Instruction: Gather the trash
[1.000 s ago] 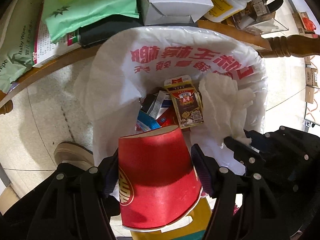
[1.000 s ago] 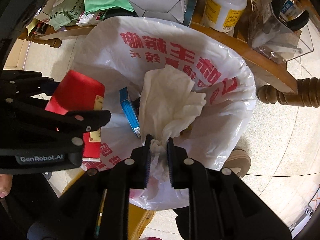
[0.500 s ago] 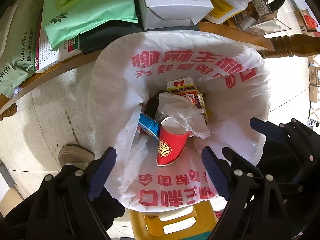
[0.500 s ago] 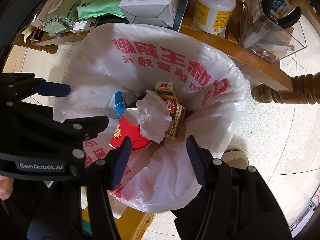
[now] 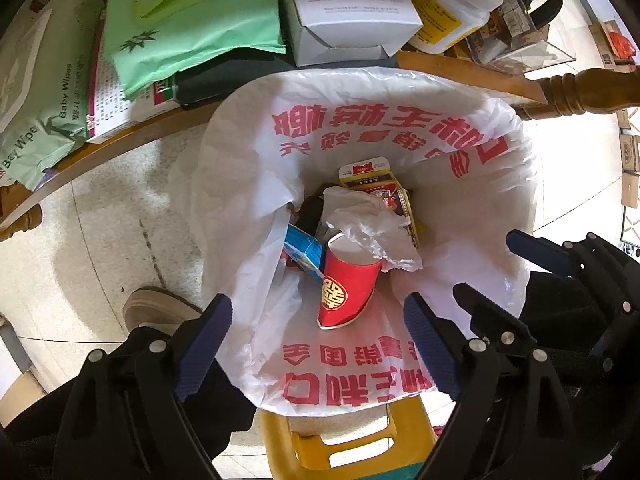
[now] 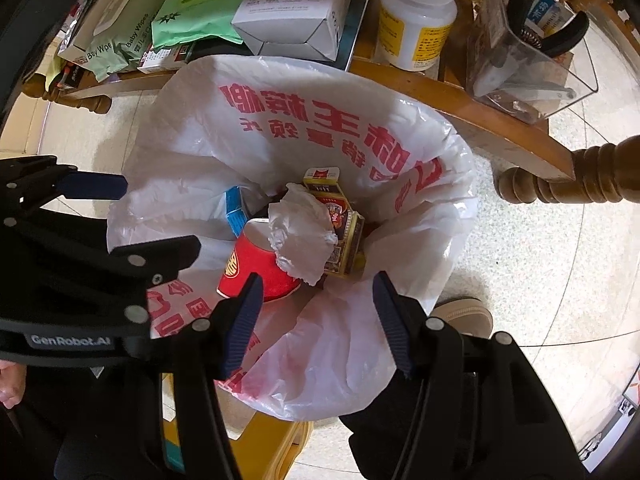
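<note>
A white plastic bag (image 5: 380, 120) (image 6: 320, 120) with red print stands open below both grippers. Inside it lie a red paper cup (image 5: 344, 292) (image 6: 252, 264) on its side, a crumpled white tissue (image 5: 368, 224) (image 6: 304, 232) over the cup's mouth, a yellow and brown carton (image 5: 372, 180) (image 6: 340, 216) and a blue box (image 5: 304, 250) (image 6: 236, 212). My left gripper (image 5: 316, 300) (image 6: 158, 214) hangs open above the bag, with nothing between its blue pads. My right gripper (image 6: 318, 280) (image 5: 488, 264) is open and empty too, beside it over the bag's near rim.
A wooden table edge (image 5: 460, 68) runs behind the bag, carrying wipes packs (image 5: 188, 24), a white box (image 5: 344, 4), a white bottle (image 6: 416, 16) and a clear container (image 6: 528, 64). A yellow stool (image 5: 344, 444) sits under the bag. A shoe (image 5: 156, 312) rests on the tiled floor.
Both grippers opened. The red cup dropped from the left one and the tissue from the right one; both now lie inside the bag.
</note>
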`<state>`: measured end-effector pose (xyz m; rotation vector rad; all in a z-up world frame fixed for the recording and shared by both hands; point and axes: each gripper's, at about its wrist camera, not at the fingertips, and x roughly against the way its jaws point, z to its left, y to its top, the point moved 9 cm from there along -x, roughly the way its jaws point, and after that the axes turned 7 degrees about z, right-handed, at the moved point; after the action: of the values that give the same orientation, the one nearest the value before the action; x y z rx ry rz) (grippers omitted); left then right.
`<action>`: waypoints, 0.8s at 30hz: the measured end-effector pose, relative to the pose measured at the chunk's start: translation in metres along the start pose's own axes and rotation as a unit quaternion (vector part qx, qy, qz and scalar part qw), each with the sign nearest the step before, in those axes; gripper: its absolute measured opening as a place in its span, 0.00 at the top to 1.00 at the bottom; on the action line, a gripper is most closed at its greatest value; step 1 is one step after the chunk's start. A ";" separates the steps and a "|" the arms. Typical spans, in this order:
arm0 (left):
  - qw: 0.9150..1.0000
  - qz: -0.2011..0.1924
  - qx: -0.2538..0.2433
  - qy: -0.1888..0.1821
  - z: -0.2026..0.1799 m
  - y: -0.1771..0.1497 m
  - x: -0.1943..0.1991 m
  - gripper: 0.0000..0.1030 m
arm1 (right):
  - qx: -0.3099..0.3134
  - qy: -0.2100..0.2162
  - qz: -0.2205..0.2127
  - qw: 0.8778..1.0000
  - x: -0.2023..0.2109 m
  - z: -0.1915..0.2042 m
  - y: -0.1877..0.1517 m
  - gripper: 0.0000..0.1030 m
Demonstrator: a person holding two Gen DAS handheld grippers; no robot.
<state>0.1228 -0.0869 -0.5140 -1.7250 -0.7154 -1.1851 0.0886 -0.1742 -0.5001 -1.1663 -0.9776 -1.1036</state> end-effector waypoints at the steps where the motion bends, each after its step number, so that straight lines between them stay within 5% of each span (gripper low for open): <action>1: 1.000 -0.003 0.002 0.001 0.001 -0.001 0.002 0.17 | -0.002 -0.001 -0.001 1.000 0.001 -0.001 -0.001 0.45; 15: 0.998 -0.055 0.010 0.027 0.002 -0.035 0.037 0.17 | -0.027 -0.054 -0.051 0.997 0.040 -0.006 -0.028 0.36; 22: 0.985 -0.161 0.038 0.052 0.006 -0.061 0.106 0.17 | -0.052 -0.083 -0.146 0.984 0.111 -0.011 -0.047 0.31; 24: 0.977 -0.202 0.050 0.057 0.006 -0.071 0.132 0.17 | -0.056 -0.089 -0.190 0.976 0.141 -0.009 -0.056 0.22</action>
<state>0.1158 -0.0541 -0.3674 -1.4542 -1.0689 -1.4816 0.0621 -0.2053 -0.3537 -1.2144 -1.3304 -1.3883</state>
